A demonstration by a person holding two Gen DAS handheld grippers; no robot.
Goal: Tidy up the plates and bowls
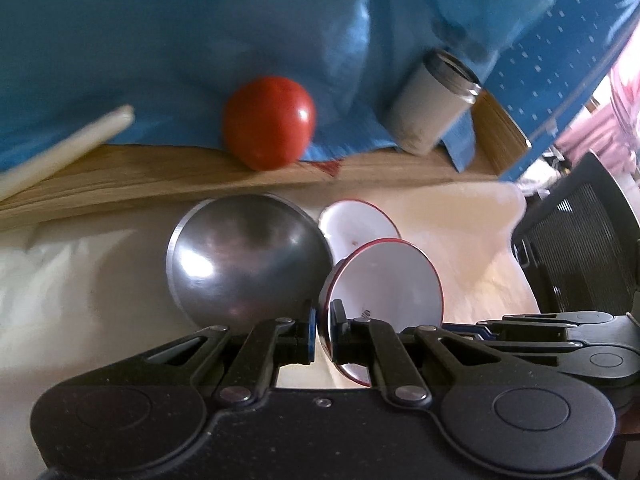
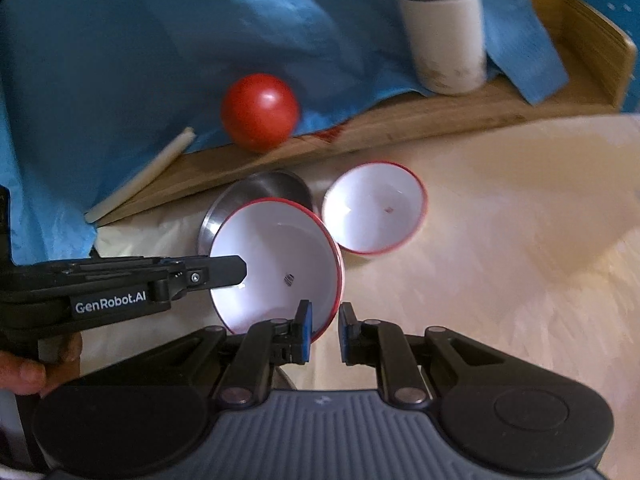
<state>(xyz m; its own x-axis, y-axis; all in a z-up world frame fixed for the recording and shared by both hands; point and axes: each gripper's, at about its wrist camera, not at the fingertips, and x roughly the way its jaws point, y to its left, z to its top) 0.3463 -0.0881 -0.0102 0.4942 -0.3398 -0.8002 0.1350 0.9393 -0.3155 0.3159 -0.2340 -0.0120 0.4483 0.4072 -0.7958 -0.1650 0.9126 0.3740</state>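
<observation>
1. Three bowls are showing: a metal bowl (image 1: 248,256), a white bowl with a red rim that is being held (image 1: 384,280), and a second white bowl (image 2: 374,212) sitting on the cream cloth (image 2: 500,240).
2. The left gripper (image 1: 323,330) is pinching the rim of the held white bowl, with its jaws squeezed tight on the edge.
3. This bowl is hanging tilted in the air. In the right camera it is sitting in front of the metal bowl and covering most of it.
4. The right gripper (image 2: 324,332) is holding nothing. Its jaws are standing a little way apart, just beside the lower rim of the held bowl.
5. Behind the bowls, a red tomato (image 2: 260,112), a white cup (image 2: 444,40) and a pale stick (image 2: 140,176) are resting on a wooden board (image 2: 400,120) with a blue cloth (image 2: 120,60).
6. I think the job is only partly done. No bowls are stacked yet, and no plates are showing.
7. I think the held bowl is going into the metal bowl or the other white one next, and the rest is waiting to be tidied.
</observation>
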